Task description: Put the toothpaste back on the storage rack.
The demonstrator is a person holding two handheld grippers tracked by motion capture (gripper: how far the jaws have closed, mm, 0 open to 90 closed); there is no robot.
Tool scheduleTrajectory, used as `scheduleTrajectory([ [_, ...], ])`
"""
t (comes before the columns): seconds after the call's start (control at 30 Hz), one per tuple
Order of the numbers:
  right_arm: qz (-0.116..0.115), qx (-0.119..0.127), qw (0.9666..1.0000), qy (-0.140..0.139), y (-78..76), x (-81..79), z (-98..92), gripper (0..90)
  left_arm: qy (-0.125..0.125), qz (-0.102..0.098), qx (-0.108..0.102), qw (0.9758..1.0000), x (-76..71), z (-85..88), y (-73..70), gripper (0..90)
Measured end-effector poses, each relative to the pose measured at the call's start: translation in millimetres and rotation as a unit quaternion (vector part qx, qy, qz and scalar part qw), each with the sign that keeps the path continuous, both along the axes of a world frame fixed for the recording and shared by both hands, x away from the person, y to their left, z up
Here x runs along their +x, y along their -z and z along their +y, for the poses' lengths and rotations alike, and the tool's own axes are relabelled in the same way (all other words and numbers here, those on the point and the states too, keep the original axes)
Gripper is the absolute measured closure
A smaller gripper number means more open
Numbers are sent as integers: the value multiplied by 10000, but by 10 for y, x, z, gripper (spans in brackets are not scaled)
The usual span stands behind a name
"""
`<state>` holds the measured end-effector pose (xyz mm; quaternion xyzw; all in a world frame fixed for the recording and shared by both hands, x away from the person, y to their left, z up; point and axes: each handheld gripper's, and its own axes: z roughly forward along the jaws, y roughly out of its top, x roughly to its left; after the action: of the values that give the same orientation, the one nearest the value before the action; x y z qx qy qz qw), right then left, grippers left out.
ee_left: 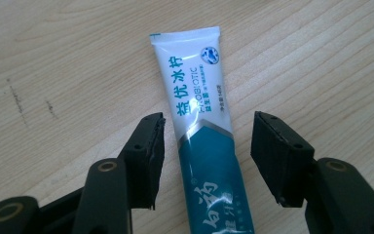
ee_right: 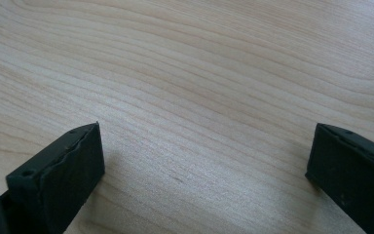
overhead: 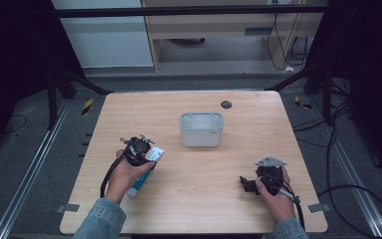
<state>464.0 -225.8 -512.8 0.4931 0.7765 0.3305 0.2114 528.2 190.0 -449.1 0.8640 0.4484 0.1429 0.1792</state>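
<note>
Toothpaste tube [ee_left: 202, 141], white at its crimped end and teal toward the cap end, lies flat on the wooden table [overhead: 204, 189]. Taking the grey tub [overhead: 202, 129] as the reference mark: the tube sits on the person's side of the tub and off to its left in the high view, well apart from it, with its crimped white end pointing roughly toward the tub.

Left gripper [ee_left: 207, 146] is over the tube, jaws set one on each side of it. In the left gripper view a sliver of bare table shows between each pad and the tube's sides, so the pads are not pressing on it; the jaws stand partly spread and straddle the tube near where white print meets teal. The person's left hand [overhead: 127, 174] holds this gripper, covering the tube's middle in the high view.

Right gripper [overhead: 246, 185] rests low over the table on the person's side of the tub and to its right, well apart from both tub and tube. Its jaws are spread wide in the right gripper view, with bare wood grain between them.

A small dark round disc [overhead: 226, 104] lies on the table just beyond the tub, toward the far edge.
</note>
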Motion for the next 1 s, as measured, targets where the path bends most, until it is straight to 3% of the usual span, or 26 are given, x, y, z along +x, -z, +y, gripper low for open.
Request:
scheduleTrajectory([
  [0.53,38,49,10000,-10,-4,-13,4,4,-82,197,57,9998,23,0,182,498],
  [0.8,38,49,10000,-10,-4,-13,4,4,-97,256,-35,9996,37,26,204,536],
  [1.0,39,48,10000,-10,-4,-14,4,4,-54,288,19,9996,44,12,200,582],
])
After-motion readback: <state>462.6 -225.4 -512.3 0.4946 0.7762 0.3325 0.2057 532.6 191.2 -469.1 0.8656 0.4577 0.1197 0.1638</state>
